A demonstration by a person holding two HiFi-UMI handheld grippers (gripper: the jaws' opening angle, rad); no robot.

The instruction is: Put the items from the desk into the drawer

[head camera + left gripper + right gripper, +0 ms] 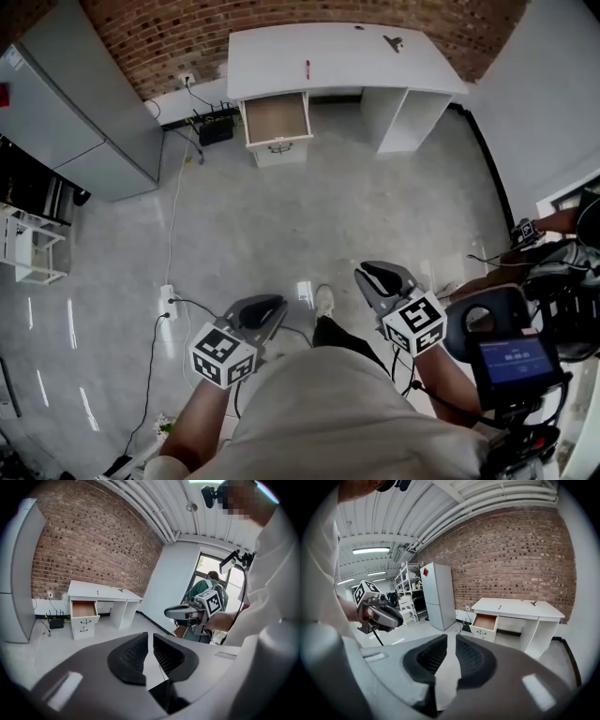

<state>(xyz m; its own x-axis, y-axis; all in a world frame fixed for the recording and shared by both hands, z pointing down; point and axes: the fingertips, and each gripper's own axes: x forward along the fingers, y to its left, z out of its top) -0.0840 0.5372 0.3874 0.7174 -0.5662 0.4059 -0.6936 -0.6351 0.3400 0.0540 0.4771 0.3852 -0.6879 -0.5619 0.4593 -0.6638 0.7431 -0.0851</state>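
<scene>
Both my claws are held low in front of my waist, at about the same height and pointing out over the floor. On my left gripper (pixel 272 305) the jaws are drawn in to a thin slit with nothing between them. My right gripper (pixel 373 272) is the same, clenched on nothing. My forearms run out bare from my sides, wrists level, and each marker cube sits on top near my hand. My shoe (pixel 324 300) shows between the two claws.

Close at my right is a camera rig with a lit screen (pixel 516 361), partly cut off by the edge. Beyond it a person in a green top (pixel 206 590) stands by the window. To my left a power strip (pixel 169 302) lies on the grey floor (pixel 375 206), and its white cable (pixel 174 202) runs off toward the far wall.

Well beyond that stretch of floor the white desk (pixel 281 56) stands against the brick wall (pixel 169 33). Its top drawer (pixel 277 117) is pulled out and shows a wooden inside. On the desktop lie a small red stick-like item (pixel 307 68) and, well apart to the right, a small dark item (pixel 393 42). Both are too small to tell what they are. A tall grey cabinet (pixel 84 112) stands left of the desk.
</scene>
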